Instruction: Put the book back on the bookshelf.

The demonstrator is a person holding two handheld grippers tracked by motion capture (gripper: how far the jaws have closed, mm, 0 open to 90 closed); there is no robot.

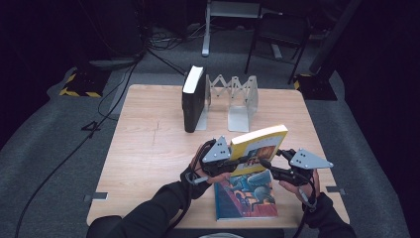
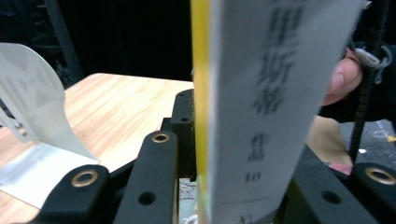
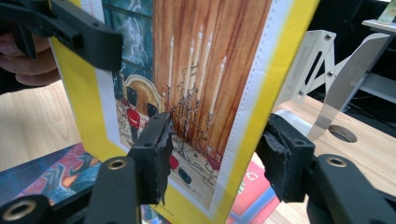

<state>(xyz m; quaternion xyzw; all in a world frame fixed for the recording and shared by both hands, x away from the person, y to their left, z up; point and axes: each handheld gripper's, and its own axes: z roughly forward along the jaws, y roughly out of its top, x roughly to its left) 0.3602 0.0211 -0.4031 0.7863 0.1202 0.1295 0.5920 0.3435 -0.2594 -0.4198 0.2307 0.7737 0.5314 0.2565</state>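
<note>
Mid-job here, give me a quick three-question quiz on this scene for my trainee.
1. True or false: the yellow-covered paperback book lies flat on the light wooden table.
2. What stands in the silver metal expanding book rack? A) a thick black book B) a red folder C) nothing
3. What lies on the table right under the yellow-covered paperback book?

Key: 1. False, it is held up, tilted, off the table. 2. A, upright at the rack's left end. 3. A flat blue illustrated book.
</note>
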